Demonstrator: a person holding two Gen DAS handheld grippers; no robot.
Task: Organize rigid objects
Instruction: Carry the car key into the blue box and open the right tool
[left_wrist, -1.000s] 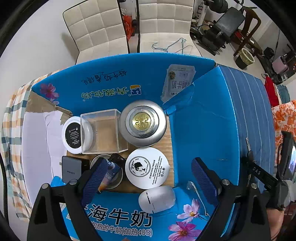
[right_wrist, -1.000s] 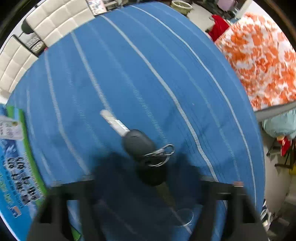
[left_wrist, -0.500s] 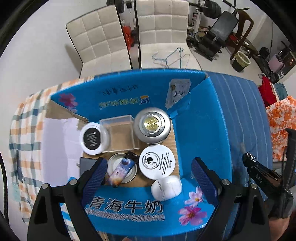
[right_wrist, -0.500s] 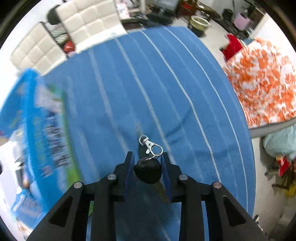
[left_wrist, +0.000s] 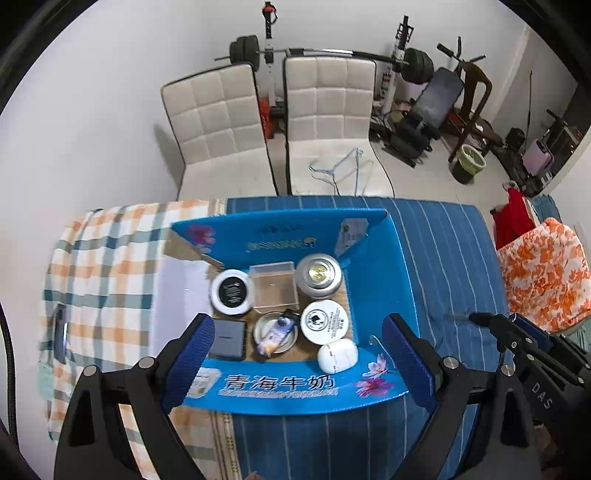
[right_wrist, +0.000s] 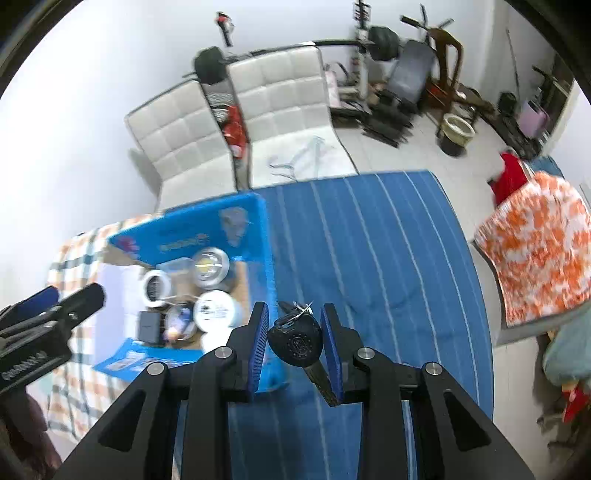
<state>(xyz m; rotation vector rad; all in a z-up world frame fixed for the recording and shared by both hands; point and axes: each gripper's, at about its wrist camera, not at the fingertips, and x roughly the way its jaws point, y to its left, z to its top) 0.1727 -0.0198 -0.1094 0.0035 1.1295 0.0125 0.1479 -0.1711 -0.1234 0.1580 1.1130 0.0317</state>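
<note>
A blue cardboard box (left_wrist: 384, 273) stands open on the table and holds a silver tin (left_wrist: 318, 275), a clear plastic box (left_wrist: 274, 285), round white jars (left_wrist: 324, 322) and other small items. My right gripper (right_wrist: 294, 341) is shut on a black car key (right_wrist: 295, 341) and holds it in the air just right of the box (right_wrist: 267, 236). In the left wrist view it shows at the far right (left_wrist: 480, 318). My left gripper (left_wrist: 295, 362) is open and empty, high above the box's near wall.
A blue striped cloth (left_wrist: 443, 251) covers the table right of the box, a checked cloth (left_wrist: 99, 266) the left. Two white chairs (left_wrist: 328, 122) stand behind the table. An orange flowered fabric (right_wrist: 535, 254) lies to the right. A phone (left_wrist: 61, 334) lies on the checked cloth.
My right gripper closed on the key, lifted it off the blue cloth and moved toward the box. My left gripper rose well above the box and stayed open.
</note>
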